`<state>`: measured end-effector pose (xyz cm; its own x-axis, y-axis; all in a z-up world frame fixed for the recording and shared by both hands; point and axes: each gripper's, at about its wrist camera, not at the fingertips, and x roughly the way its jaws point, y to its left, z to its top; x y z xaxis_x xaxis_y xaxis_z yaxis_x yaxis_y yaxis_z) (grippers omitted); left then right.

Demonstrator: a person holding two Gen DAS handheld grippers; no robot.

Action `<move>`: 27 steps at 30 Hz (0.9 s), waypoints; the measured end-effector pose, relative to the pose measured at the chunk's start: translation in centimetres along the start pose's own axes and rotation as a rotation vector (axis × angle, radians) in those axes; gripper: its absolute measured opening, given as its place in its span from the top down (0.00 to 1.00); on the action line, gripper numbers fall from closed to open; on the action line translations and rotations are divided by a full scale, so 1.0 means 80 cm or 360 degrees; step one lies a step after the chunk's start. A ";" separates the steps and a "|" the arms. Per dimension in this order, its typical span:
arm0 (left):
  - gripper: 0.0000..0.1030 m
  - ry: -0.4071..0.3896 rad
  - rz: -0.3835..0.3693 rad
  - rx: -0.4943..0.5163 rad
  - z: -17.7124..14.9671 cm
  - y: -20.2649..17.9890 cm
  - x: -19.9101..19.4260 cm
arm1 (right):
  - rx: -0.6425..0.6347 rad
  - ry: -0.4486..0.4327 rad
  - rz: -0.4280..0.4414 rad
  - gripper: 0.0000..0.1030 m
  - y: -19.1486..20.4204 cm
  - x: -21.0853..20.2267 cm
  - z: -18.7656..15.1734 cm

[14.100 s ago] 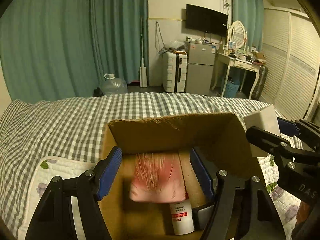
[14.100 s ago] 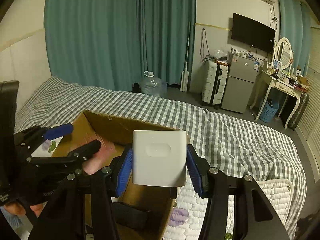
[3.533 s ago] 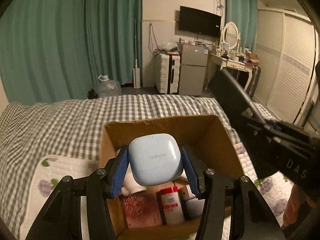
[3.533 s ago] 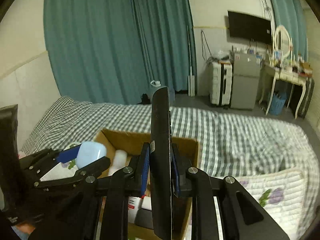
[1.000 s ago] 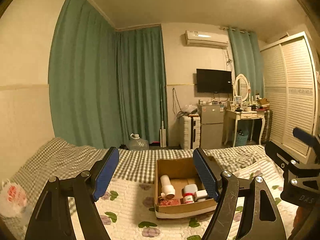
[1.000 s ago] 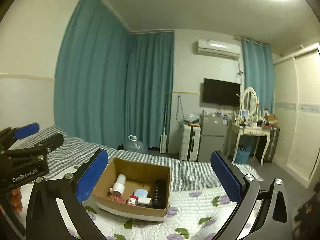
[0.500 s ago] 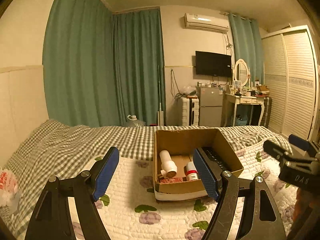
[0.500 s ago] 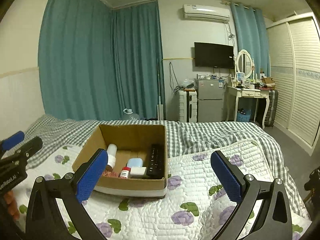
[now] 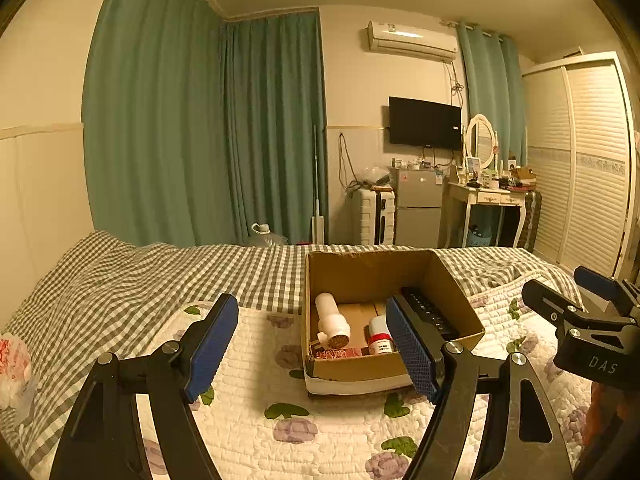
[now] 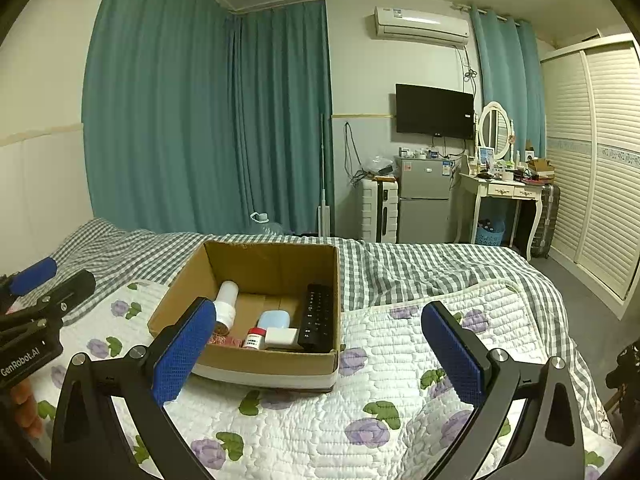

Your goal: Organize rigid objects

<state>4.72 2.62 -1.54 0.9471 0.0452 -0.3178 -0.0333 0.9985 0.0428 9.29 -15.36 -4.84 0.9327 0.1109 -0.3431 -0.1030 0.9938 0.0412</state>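
An open cardboard box [image 10: 276,264] sits on the quilted bed; it also shows in the left wrist view [image 9: 368,268]. Inside lie a white bottle [image 10: 226,298], a black remote [image 10: 318,318], a pale blue earbud case [image 10: 274,319], a white block [image 10: 281,336], a small red-capped bottle [image 10: 255,338] and a pink packet [image 10: 220,339]. My left gripper [image 9: 312,350] is open and empty, held back from the box's left front. My right gripper [image 10: 320,354] is open and empty, in front of the box.
A floral white quilt [image 10: 360,420] covers the near bed, over a checked sheet [image 10: 400,268]. A white and red plastic bag [image 9: 12,364] lies at the far left. A fridge [image 10: 424,196], suitcase and dressing table stand beyond the bed.
Both grippers have dropped and come closer to the bed since a second ago. The box now looks larger in both views. Both stay open and empty.
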 end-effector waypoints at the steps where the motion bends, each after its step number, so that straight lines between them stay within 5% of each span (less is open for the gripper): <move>1: 0.23 0.0005 0.0002 -0.0003 0.000 0.000 0.000 | -0.0002 0.0001 0.0001 0.00 0.001 0.000 -0.001; 27: 0.23 0.0032 -0.0025 0.0024 -0.003 -0.004 0.003 | -0.0025 -0.0003 -0.0002 0.00 0.001 0.000 -0.002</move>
<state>4.90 2.35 -1.88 0.9409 0.0302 -0.3373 -0.0134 0.9986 0.0520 9.19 -15.31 -4.99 0.9335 0.1099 -0.3412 -0.1074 0.9939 0.0262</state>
